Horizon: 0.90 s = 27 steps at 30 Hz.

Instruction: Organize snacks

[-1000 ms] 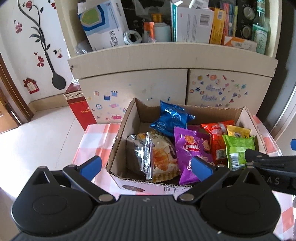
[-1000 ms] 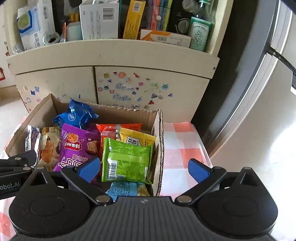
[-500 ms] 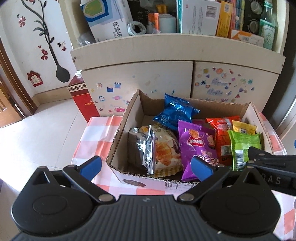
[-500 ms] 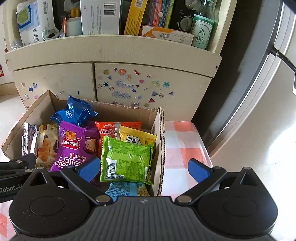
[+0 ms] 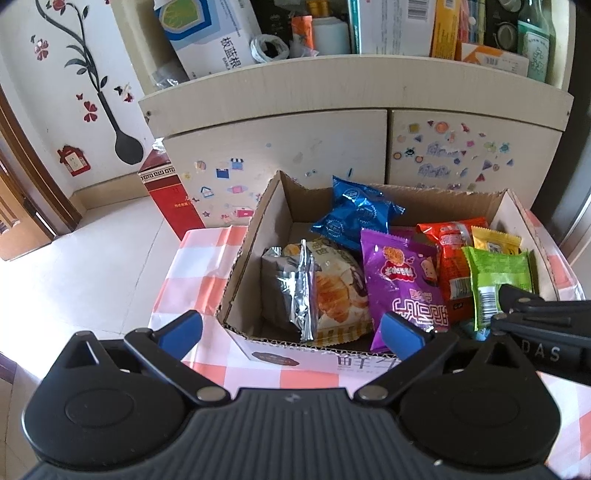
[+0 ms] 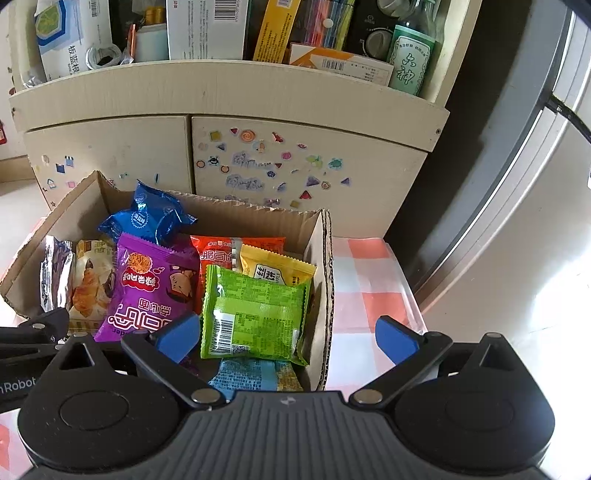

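My left gripper (image 5: 290,330) has its jaws wide apart with nothing between them, hovering at the near left corner of the box (image 5: 236,280). My right gripper (image 6: 286,336) is just as wide and bare, above the box's near right corner, one blue pad (image 6: 177,336) over the snacks and the other over the cloth (image 6: 369,295).

The snacks all sit in the box: a silver croissant pack (image 5: 321,288) at the left, a purple bag (image 5: 402,280) with pink Chinese lettering beside it, a blue bag (image 5: 354,214) at the far wall, an orange pack (image 6: 229,254), a yellow one (image 6: 277,269) and a green one (image 6: 255,314) showing its barcode at the right. A light blue pack (image 6: 247,376) lies near, under the green one. I read "DAS" on the other gripper's body in the left view and "Robot" in the right view; the box front carries Chinese print I cannot make out.

The box stands on an orange-and-white check cloth. Behind it is a cream cabinet (image 6: 221,110) with stickers on its doors; its shelf holds a white-and-blue box (image 5: 207,33) printed 板蓝根 and a green bottle (image 6: 410,59) with Chinese characters. A red carton (image 5: 166,195) stands on the pale tiled floor at the left, by a wall with flower decals.

Since a second ago both views have pulled back and up a little; the snacks lie as they did.
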Tool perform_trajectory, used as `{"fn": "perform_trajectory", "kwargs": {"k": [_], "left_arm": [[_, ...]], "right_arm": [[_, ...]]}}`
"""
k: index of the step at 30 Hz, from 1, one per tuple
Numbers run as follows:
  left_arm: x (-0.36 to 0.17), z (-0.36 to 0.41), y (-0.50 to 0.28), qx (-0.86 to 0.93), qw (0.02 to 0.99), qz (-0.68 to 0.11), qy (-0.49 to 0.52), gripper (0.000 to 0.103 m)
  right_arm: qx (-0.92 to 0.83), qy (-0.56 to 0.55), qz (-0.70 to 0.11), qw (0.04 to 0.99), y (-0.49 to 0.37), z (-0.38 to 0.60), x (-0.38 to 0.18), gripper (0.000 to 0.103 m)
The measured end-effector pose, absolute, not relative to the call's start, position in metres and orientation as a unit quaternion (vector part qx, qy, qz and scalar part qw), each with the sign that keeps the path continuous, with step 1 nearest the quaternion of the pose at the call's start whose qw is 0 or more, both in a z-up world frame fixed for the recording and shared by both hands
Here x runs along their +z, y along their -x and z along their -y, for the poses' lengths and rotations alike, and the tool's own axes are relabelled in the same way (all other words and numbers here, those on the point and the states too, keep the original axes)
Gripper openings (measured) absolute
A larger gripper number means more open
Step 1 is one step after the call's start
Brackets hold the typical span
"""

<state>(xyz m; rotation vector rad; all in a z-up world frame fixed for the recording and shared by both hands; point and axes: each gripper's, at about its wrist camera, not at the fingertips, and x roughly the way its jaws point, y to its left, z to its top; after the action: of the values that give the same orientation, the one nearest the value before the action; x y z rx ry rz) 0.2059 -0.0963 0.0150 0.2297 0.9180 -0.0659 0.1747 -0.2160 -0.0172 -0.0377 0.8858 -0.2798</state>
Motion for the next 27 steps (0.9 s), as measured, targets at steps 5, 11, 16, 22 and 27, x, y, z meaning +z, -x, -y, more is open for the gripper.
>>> {"fn": "perform_trajectory", "kwargs": {"k": [5, 11, 16, 22, 27], "left_arm": [[0.013, 0.0943, -0.2073, -0.033, 0.886, -0.451, -0.104, 0.102], [0.012, 0.0926, -0.2084, -0.031, 0.883, -0.458, -0.094, 0.102], [0.0106, 0.0936, -0.2086, -0.027, 0.881, -0.462, -0.097, 0.102], [0.0109, 0.0922, -0.2093, -0.029, 0.88, -0.464, -0.093, 0.102], [0.0116, 0.0909, -0.2089, -0.03, 0.881, -0.463, -0.09, 0.102]], "right_arm": [[-0.135, 0.02, -0.429, 0.893, -0.175, 0.2157, -0.0179, 0.103], [-0.136, 0.018, -0.429, 0.893, -0.1756, 0.2155, -0.0184, 0.103], [-0.136, 0.019, -0.432, 0.891, -0.1765, 0.2146, -0.0199, 0.103], [-0.136, 0.021, -0.431, 0.892, -0.1766, 0.2145, -0.0198, 0.103], [-0.136, 0.018, -0.43, 0.892, -0.1759, 0.2148, -0.0192, 0.103]]}}
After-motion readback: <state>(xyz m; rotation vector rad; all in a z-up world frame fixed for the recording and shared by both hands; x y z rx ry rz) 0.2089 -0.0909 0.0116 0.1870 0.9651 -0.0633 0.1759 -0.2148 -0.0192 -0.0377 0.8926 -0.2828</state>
